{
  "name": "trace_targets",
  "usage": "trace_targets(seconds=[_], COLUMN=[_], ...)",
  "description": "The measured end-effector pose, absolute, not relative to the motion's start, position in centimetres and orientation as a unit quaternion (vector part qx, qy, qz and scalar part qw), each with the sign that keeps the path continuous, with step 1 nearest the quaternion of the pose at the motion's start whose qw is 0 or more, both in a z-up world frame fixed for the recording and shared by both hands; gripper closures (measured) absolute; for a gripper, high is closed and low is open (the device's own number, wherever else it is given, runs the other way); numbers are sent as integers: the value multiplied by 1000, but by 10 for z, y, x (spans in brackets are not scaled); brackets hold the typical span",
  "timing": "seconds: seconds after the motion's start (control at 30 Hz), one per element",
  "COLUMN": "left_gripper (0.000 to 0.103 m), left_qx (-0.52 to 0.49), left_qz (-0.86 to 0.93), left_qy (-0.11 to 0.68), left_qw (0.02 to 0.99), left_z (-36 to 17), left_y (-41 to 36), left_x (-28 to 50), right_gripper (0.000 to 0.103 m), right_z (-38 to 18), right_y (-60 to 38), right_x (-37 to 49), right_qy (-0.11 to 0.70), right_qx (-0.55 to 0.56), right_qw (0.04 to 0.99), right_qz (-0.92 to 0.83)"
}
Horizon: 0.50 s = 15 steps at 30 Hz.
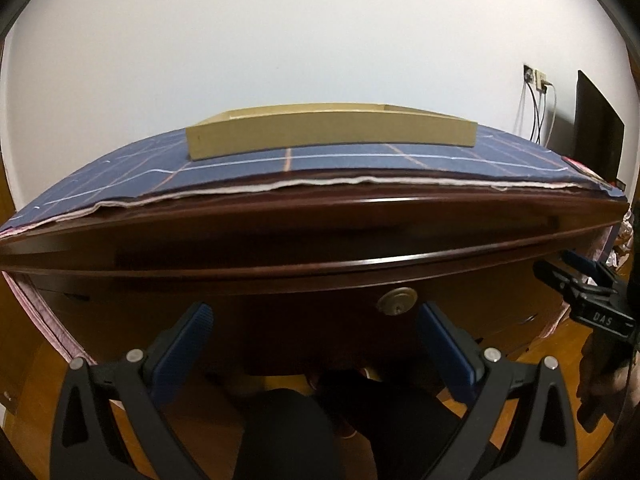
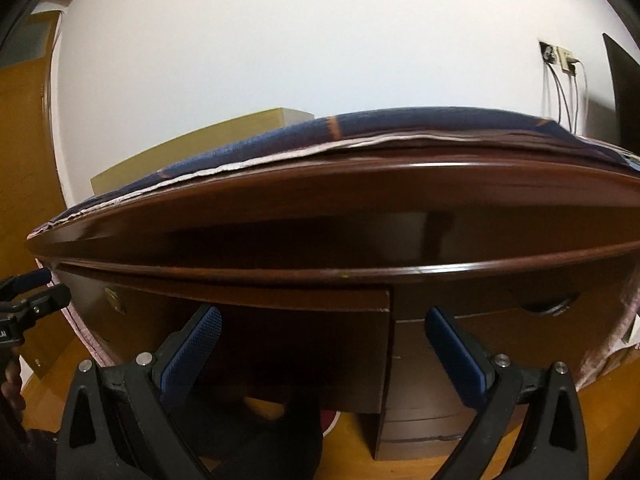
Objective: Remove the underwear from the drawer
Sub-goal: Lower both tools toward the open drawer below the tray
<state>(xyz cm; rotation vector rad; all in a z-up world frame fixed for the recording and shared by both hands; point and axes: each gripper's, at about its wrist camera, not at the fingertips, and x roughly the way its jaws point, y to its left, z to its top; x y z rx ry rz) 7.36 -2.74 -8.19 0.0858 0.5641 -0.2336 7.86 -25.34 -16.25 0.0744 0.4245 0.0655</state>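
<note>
Hovering before the dark wooden counter [image 1: 280, 236], left gripper [image 1: 314, 332] and right gripper [image 2: 324, 336] gape wide, seemingly empty.

home room | wooden desk [image 1: 304, 240], checked cloth [image 1: 360, 158] | wall sockets [image 1: 536, 76] | wood floor [image 2: 44, 384]

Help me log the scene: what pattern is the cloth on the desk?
The cloth is navy with thin white and orange grid lines, clearest in the left wrist view.

Both views low, facing desk [image 1: 280, 236]
</note>
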Motion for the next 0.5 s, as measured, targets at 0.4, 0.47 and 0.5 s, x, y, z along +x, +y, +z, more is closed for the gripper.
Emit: trace_targets(seconds=[0.4,0.47,0.5], left_gripper=[0,0,0], left_qx=[51,52,52], left_qz=[-105,-104,-103], left_qy=[266,266,266], left_qw=[957,957,957], left_z=[-79,-79,-78], left_y=[-18,-16,-15], left_x=[82,83,84], right_gripper=[1,1,1], right_z=[-168,-168,-167], right_y=[-246,-245,-245], right_x=[90,90,89], right_qy=[225,231,235], right_qx=[51,52,53], right_qw=[970,968,967], right_qz=[77,78,79])
